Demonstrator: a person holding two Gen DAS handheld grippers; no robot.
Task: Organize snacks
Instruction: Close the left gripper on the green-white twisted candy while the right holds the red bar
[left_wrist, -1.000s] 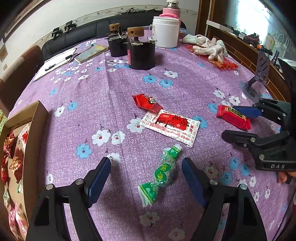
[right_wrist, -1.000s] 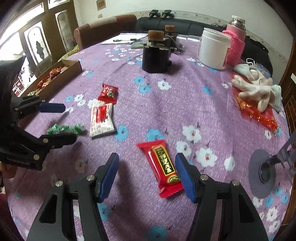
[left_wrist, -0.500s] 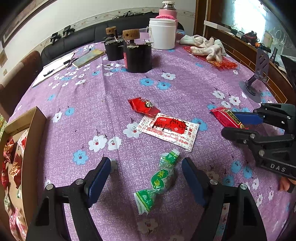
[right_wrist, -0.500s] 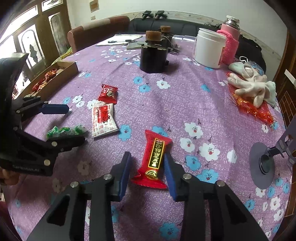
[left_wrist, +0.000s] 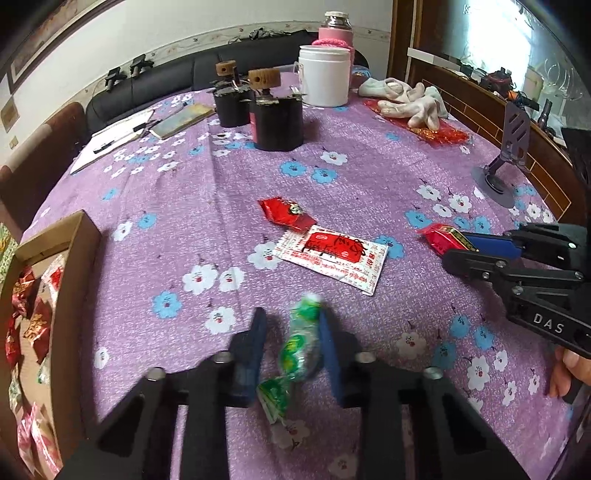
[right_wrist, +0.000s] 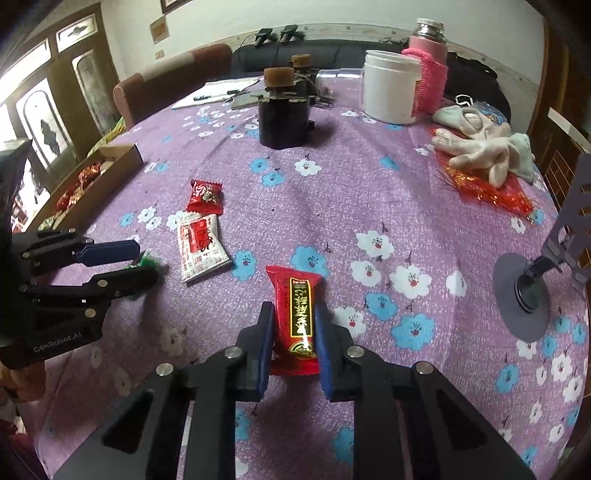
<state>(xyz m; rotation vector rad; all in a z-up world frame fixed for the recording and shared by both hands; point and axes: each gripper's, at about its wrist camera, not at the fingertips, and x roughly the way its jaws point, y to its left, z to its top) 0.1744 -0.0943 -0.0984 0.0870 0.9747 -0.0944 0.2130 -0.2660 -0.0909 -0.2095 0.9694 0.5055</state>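
Now both grippers have just been closing, each on a snack. The left gripper (left_wrist: 291, 354) has its blue pads against the two sides of the green candy (left_wrist: 295, 350), which stands between them near the camera, a little blurred, so the hold looks tight but I cannot tell if the wrapper is already off the cloth. The right gripper (right_wrist: 293, 334) squeezes the red bar (right_wrist: 297, 317) along its long sides; the far end of the bar sticks out past the fingertips.

To do this step well, I think each hand should lift straight up first, slowly, because these wrappers are smooth and soft and can slip or bend between the pads. The candy is held at its thick middle, which is good; the twisted ends give no hold.

Further out, the white packet (left_wrist: 332, 254) and the small red packet (left_wrist: 286, 214) lie touching each other on the purple tablecloth (left_wrist: 369, 177), between the two grippers. The cardboard box (left_wrist: 70, 280) with snacks inside stands at the far left edge, probably the place to carry them. The left hand has the shorter way; the right must pass over the two packets without dragging them.
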